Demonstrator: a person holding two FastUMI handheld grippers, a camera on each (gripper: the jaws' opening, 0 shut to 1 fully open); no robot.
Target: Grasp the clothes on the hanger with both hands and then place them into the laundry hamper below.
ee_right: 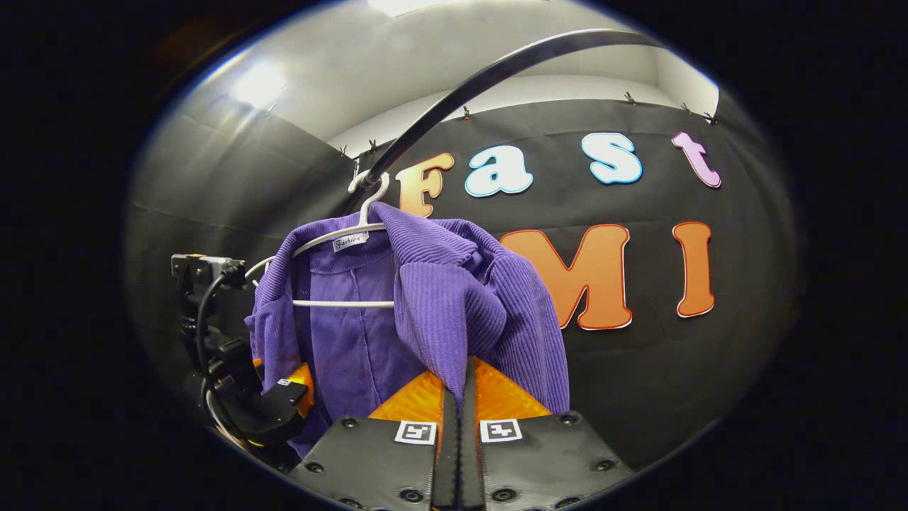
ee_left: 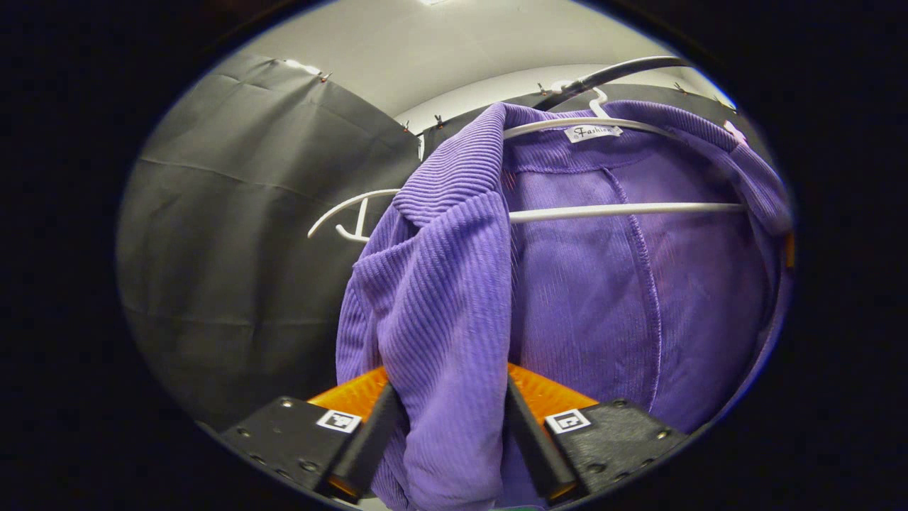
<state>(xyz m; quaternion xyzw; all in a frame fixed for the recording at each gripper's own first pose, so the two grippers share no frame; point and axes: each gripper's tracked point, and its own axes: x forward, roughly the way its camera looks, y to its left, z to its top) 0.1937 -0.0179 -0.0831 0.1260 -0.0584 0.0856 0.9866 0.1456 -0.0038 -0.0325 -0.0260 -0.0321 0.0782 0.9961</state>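
My right gripper (ee_right: 460, 419) has its jaws pinched tight on the jacket (ee_right: 440, 298) front; my left gripper (ee_left: 450, 433) has its jaws apart around a fold, maybe not yet clamped. The jacket hangs on the hanger (ee_left: 624, 209) under the rail (ee_right: 496, 71). Risk: pulling down could snag the collar, drag the hanger along, or slip the loose left fold.

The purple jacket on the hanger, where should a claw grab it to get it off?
Probably by a front edge, coming from the front. The purple jacket hangs open on the white hanger, so each front flap drops as a thick fold that fits between two fingers. The left claw straddles one fold; the right claw is already pinched on the other.
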